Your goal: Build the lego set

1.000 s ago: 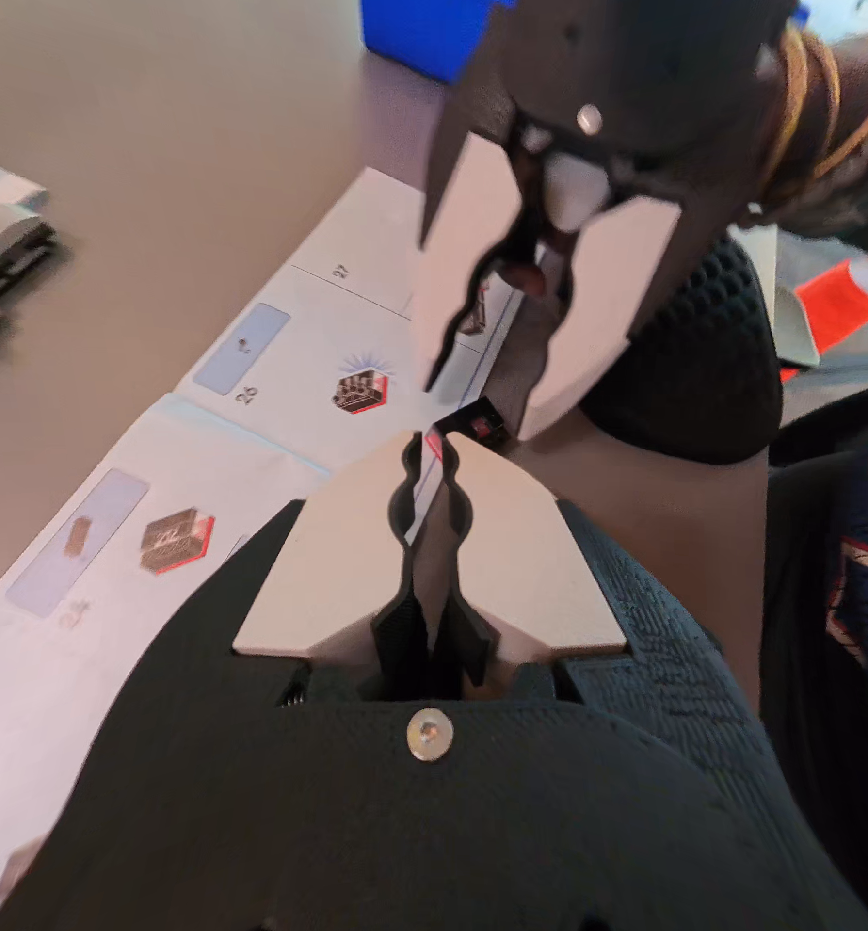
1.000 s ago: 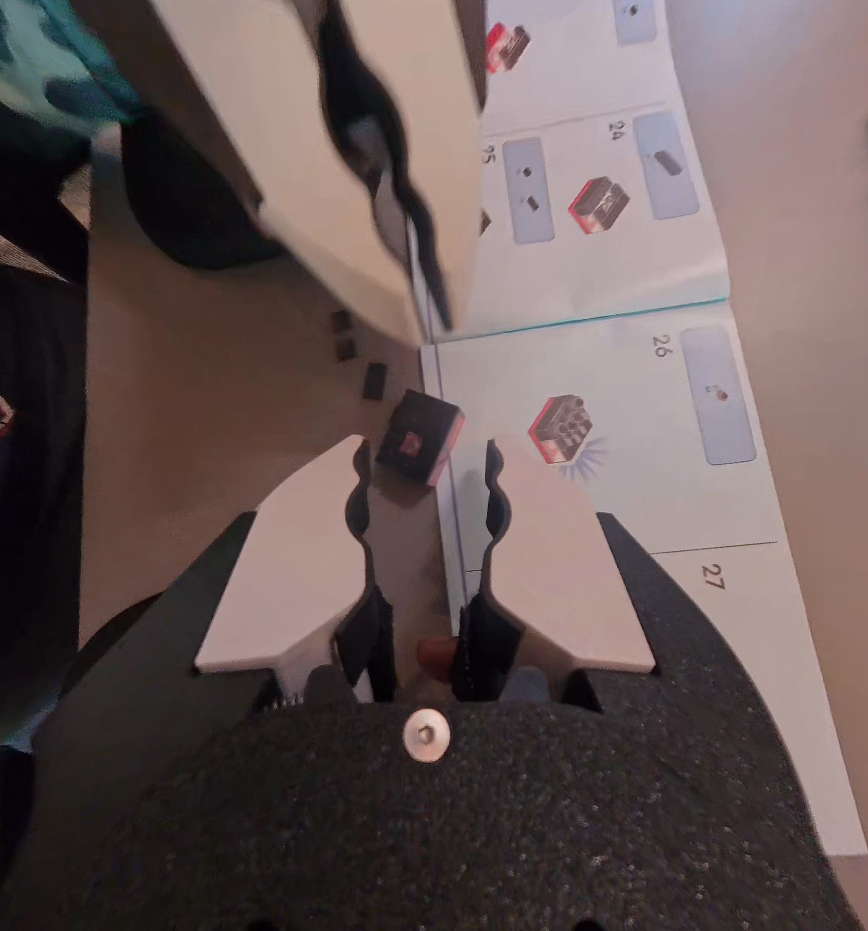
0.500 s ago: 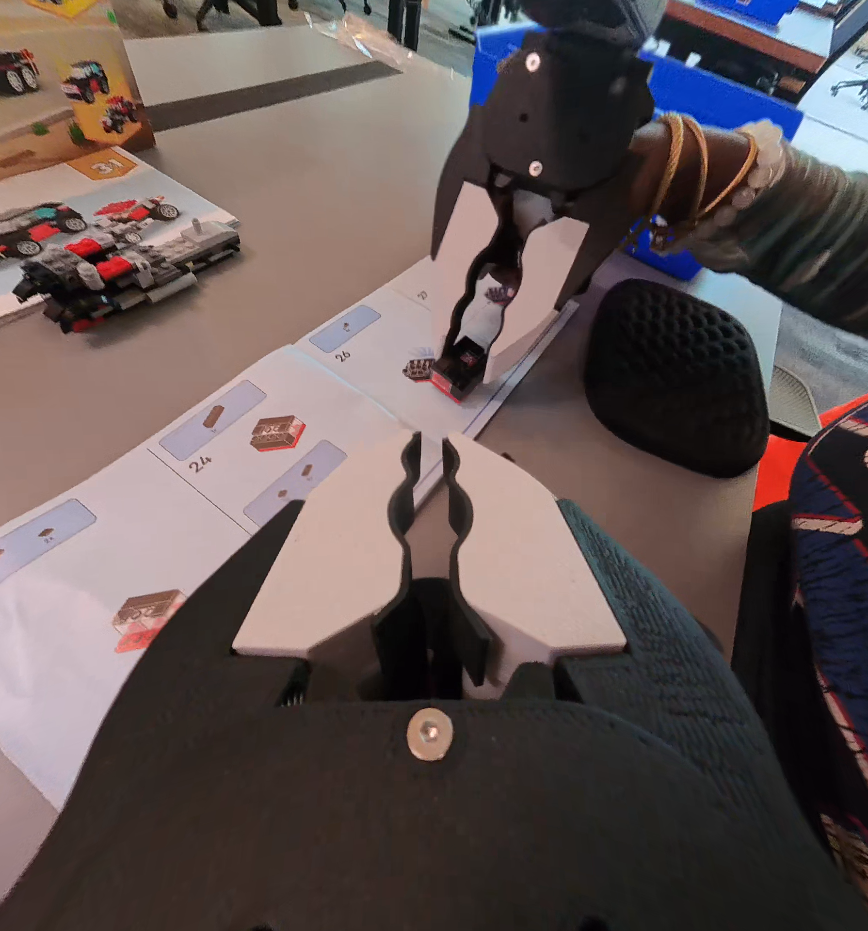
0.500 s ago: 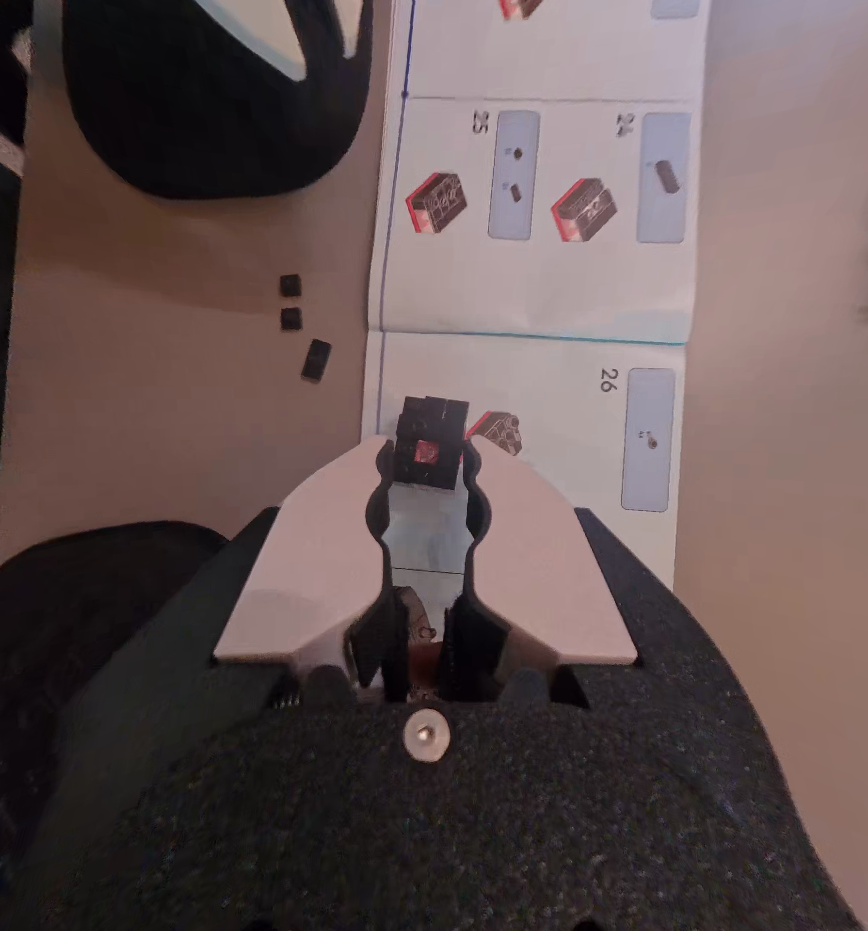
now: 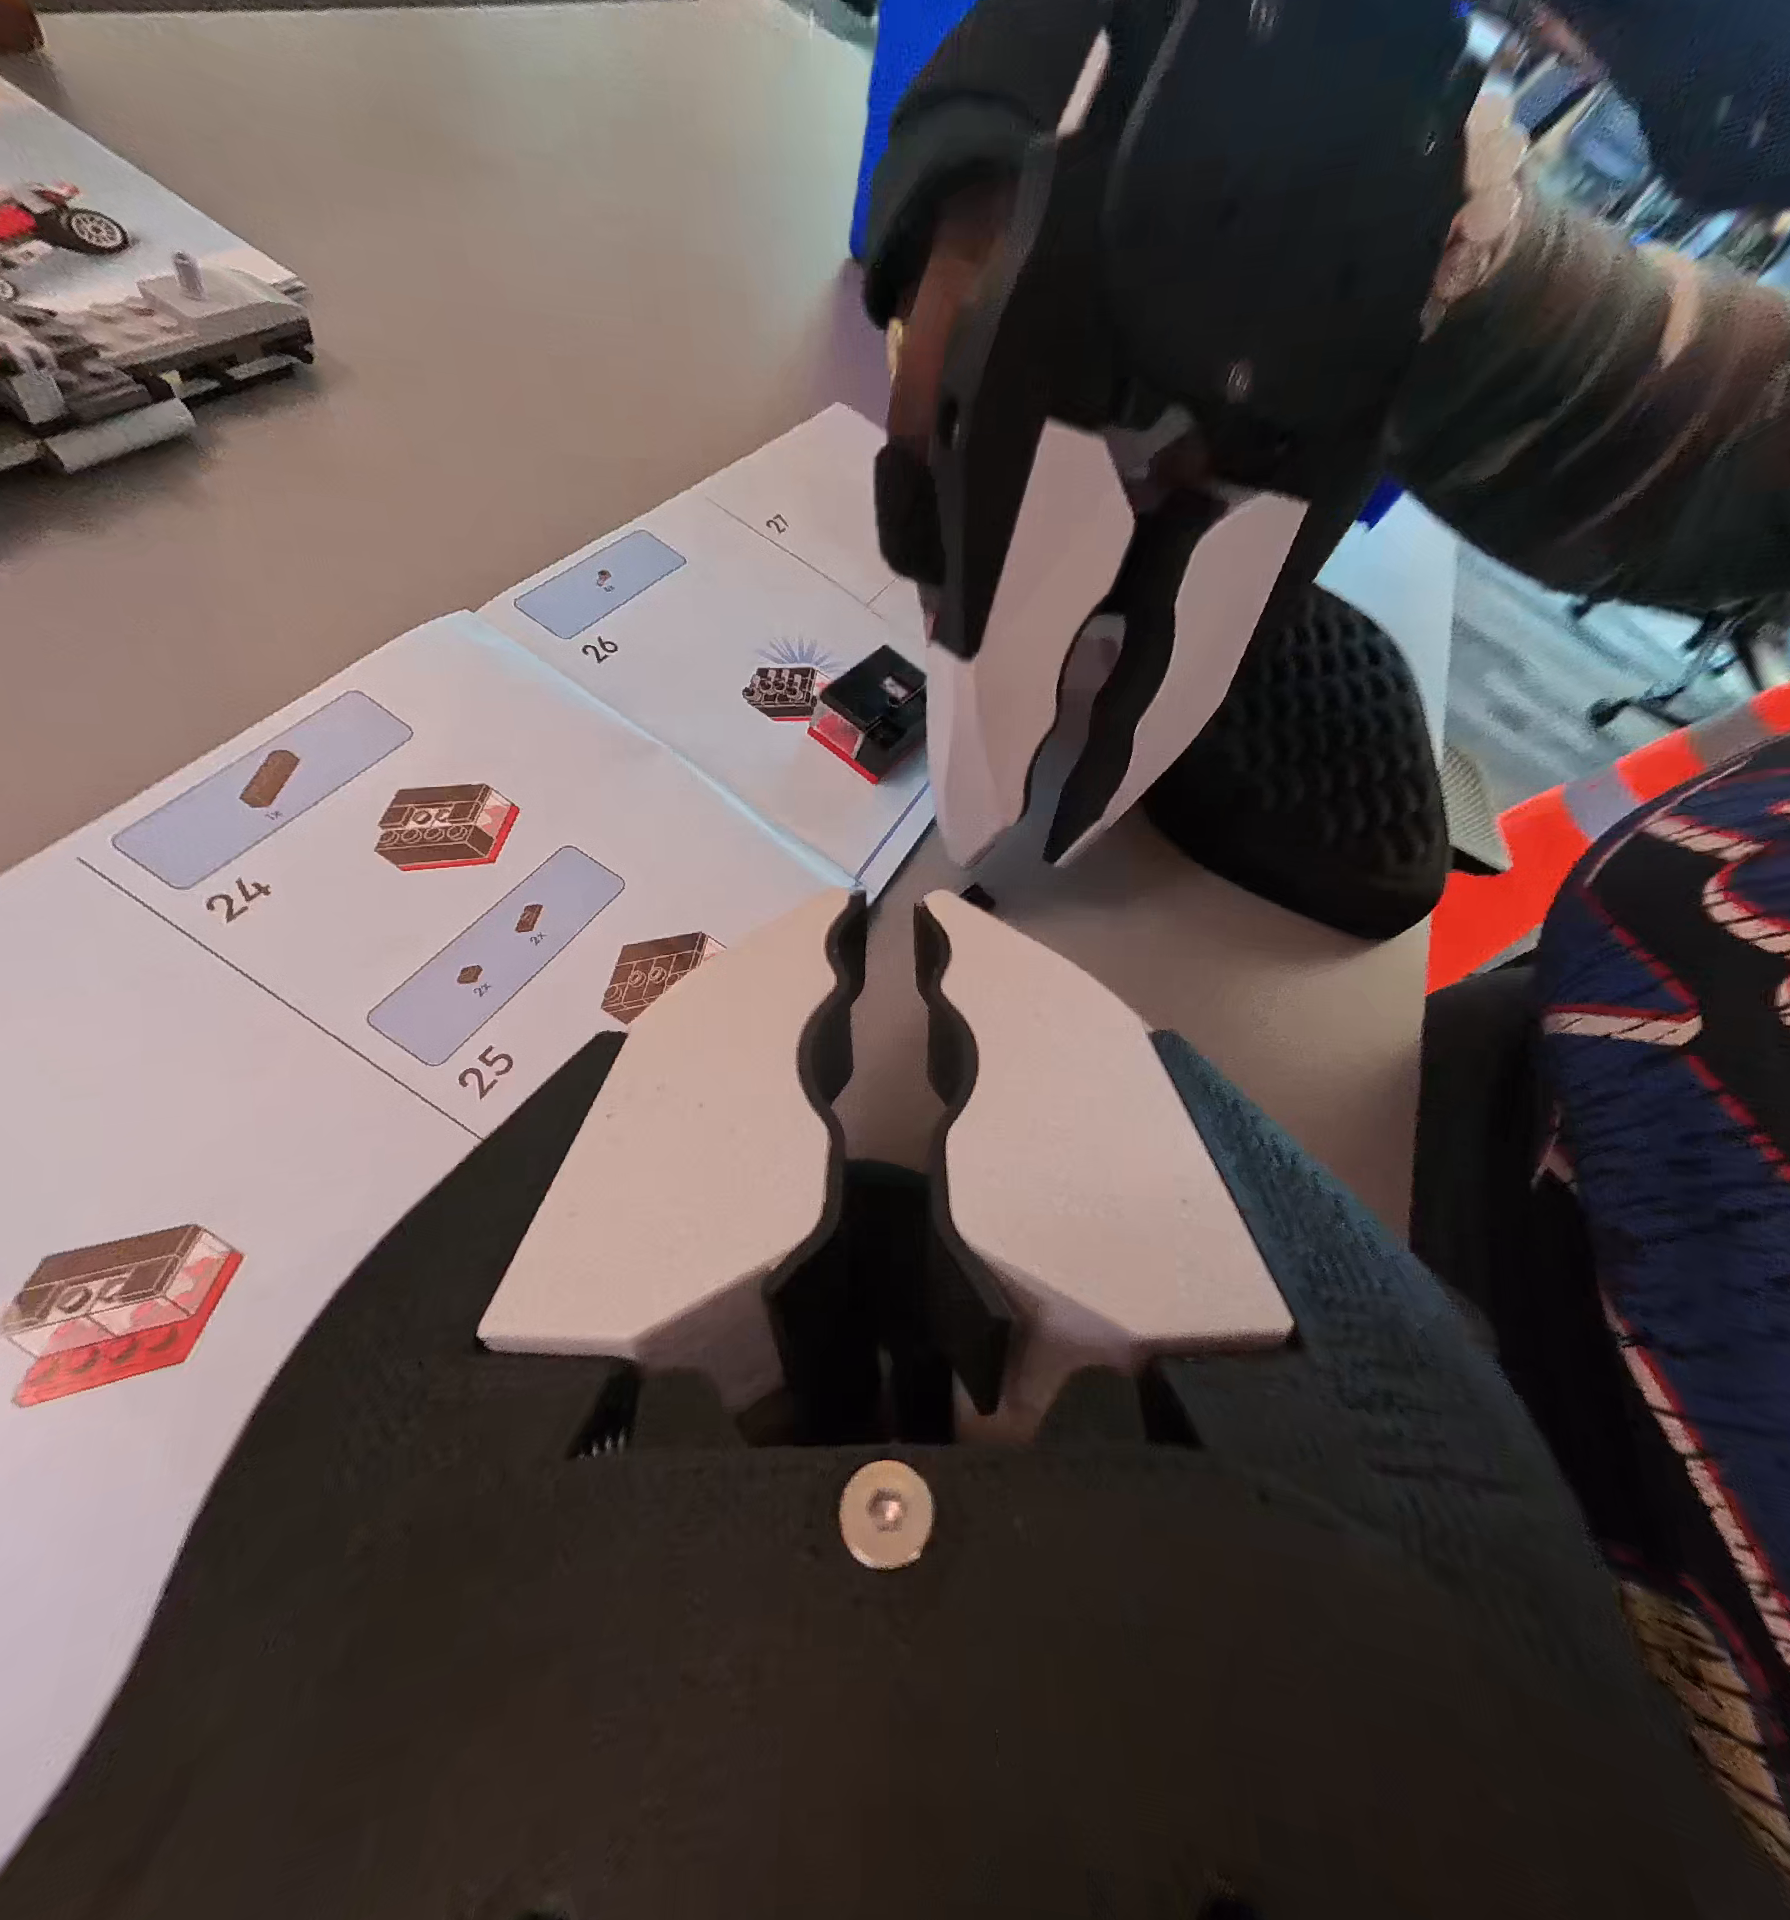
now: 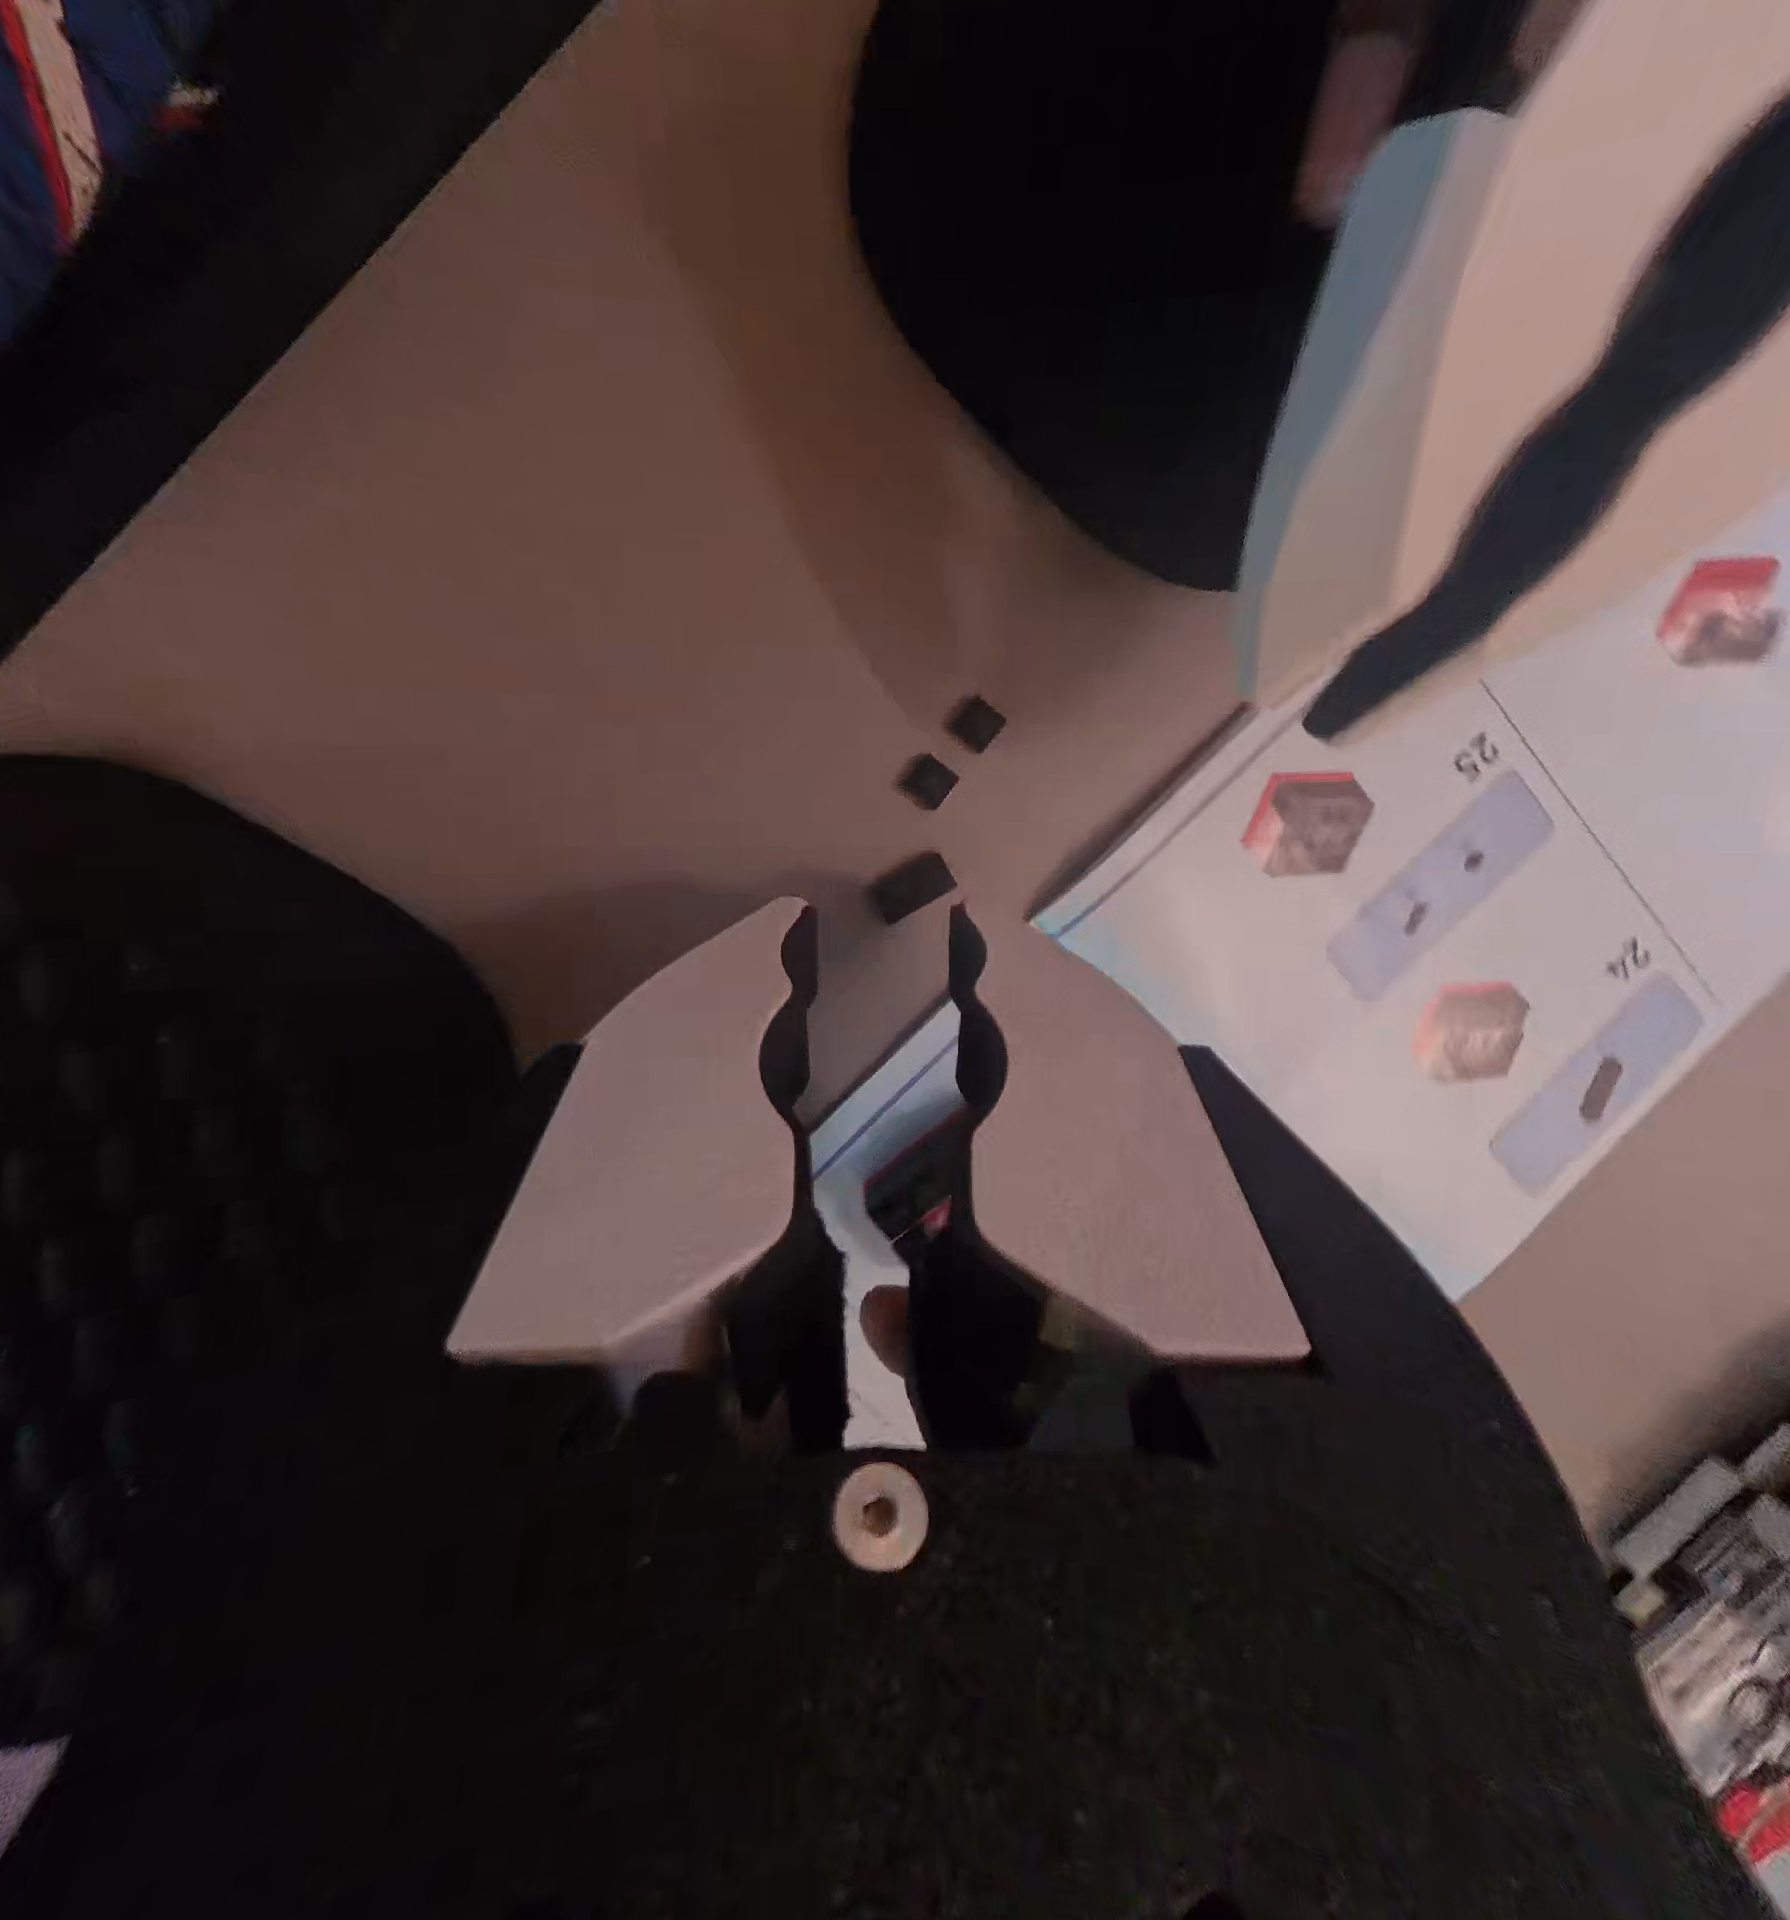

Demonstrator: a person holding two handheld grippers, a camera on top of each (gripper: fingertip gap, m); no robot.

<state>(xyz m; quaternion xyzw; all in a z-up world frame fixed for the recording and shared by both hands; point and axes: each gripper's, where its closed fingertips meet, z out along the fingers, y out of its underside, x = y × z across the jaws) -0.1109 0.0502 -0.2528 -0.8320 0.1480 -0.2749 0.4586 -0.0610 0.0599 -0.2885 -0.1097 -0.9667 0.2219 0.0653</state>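
Observation:
A small black-and-red Lego block (image 5: 870,717) lies free on the open instruction booklet (image 5: 371,935). My right gripper (image 5: 1016,854) hangs just right of the block, slightly open and empty. In the right wrist view its tips (image 6: 880,914) stand just short of a small black piece (image 6: 910,885), one of three loose black pieces on the table; the other two (image 6: 927,777) (image 6: 977,722) lie beyond it. The block (image 6: 917,1184) shows low between the fingers. My left gripper (image 5: 886,909) is narrowly open and empty, at the booklet's edge.
A partly built grey, black and red Lego car (image 5: 91,353) sits on another booklet at far left. A black textured dome (image 5: 1306,769) stands right of the booklet. A blue box (image 5: 891,104) is behind. A person's patterned clothing (image 5: 1701,1143) is along the table's right edge. The gap from one gripper's tips to the other's is roughly 7 cm.
The right gripper let go of the black-and-red block, left it on the booklet and swung toward the loose black pieces. The left gripper moved closer to the booklet edge.

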